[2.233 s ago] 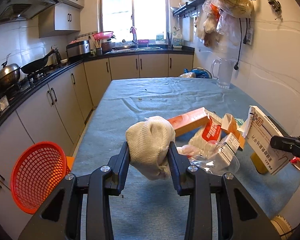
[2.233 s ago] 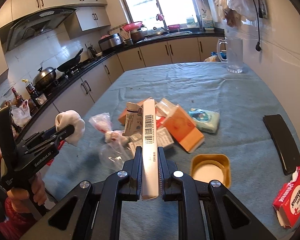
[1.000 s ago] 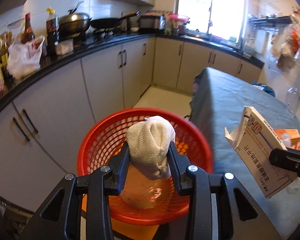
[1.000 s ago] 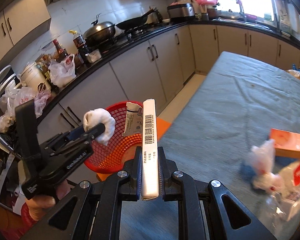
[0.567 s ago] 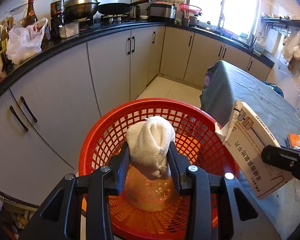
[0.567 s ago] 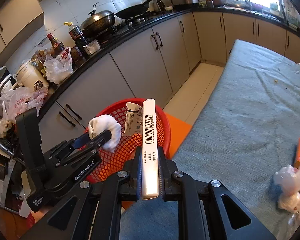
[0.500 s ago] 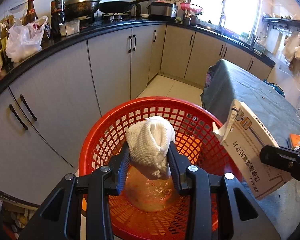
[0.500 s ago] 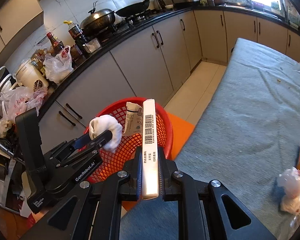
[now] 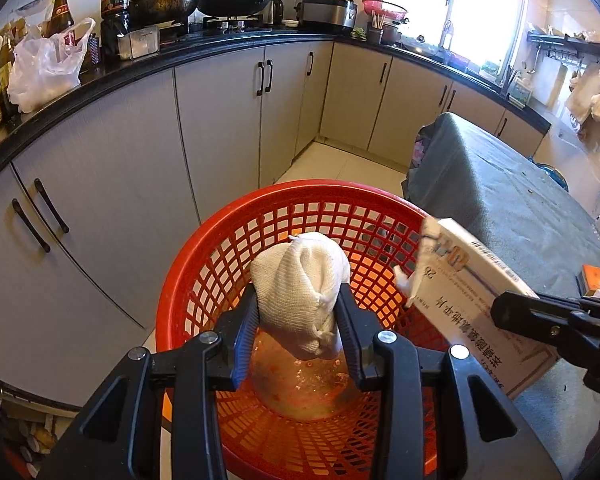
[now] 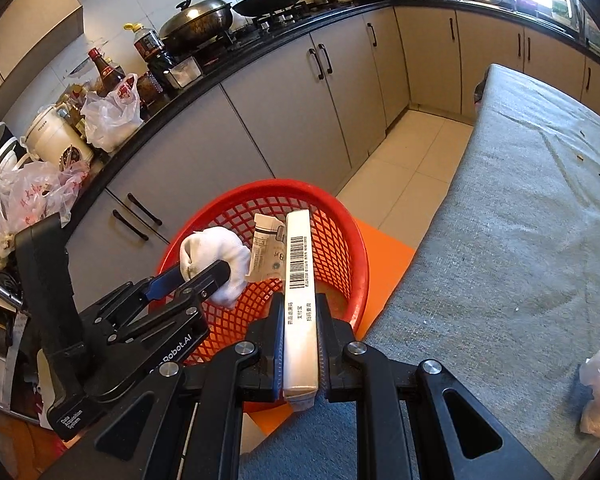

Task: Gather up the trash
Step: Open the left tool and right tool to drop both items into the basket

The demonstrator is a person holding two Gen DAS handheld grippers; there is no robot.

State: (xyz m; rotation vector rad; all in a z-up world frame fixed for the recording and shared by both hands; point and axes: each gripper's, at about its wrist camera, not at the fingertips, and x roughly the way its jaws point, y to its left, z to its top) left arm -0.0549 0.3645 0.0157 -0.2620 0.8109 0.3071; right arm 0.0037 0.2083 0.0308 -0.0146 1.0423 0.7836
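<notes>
With the left gripper (image 9: 300, 312) clamped on the cloth wad (image 9: 302, 292) above the red basket (image 9: 204, 248) and the right gripper (image 10: 299, 334) gripping the box (image 10: 298, 280) at its rim, each was best released well over the middle.

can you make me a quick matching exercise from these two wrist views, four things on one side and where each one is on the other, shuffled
Things:
1. white cloth bundle
2. white box
3. red basket
4. white plastic bag

Places:
A. on the black counter
B. on the floor beside the table
C. clamped in the left gripper
D. clamped in the right gripper

Pairs: 1-C, 2-D, 3-B, 4-A
</notes>
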